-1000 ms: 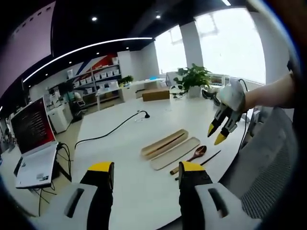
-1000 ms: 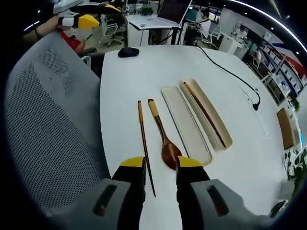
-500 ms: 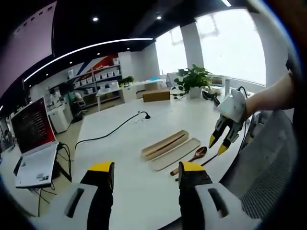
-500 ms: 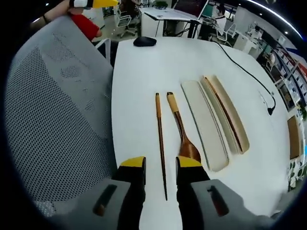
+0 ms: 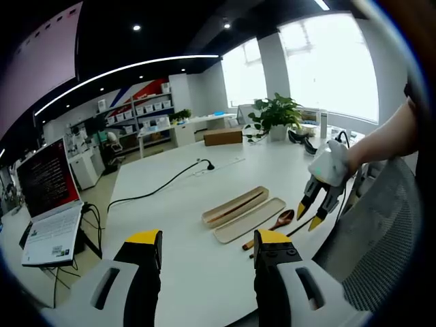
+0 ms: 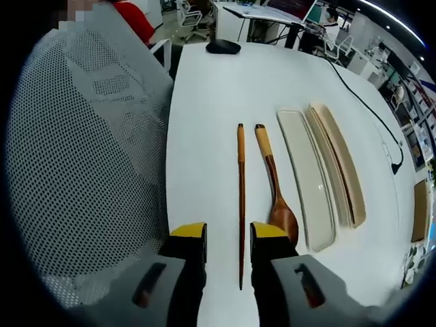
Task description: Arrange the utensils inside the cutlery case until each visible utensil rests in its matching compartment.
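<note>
In the left gripper view the left gripper (image 5: 208, 246) holds its yellow-tipped jaws wide apart with nothing between them, above the near edge of the white table (image 5: 170, 204). Farther out on the table lie the cutlery case (image 5: 235, 206), with one dark chopstick in it, and just beside it on the near side its flat lid (image 5: 249, 219). The wooden spoon (image 5: 276, 223) lies right of the lid. The right gripper (image 5: 312, 210) hangs over the spoon's far end, jaws parted and empty. A laptop (image 5: 46, 204) stands at the far left.

In the right gripper view the right gripper (image 6: 228, 235) is open, jaws apart, straddling the near tip of a loose chopstick (image 6: 241, 197). The spoon (image 6: 276, 187) lies just right of it, then the lid (image 6: 308, 178) and case (image 6: 340, 174). A mesh chair back (image 6: 82, 157) stands at the left.
</note>
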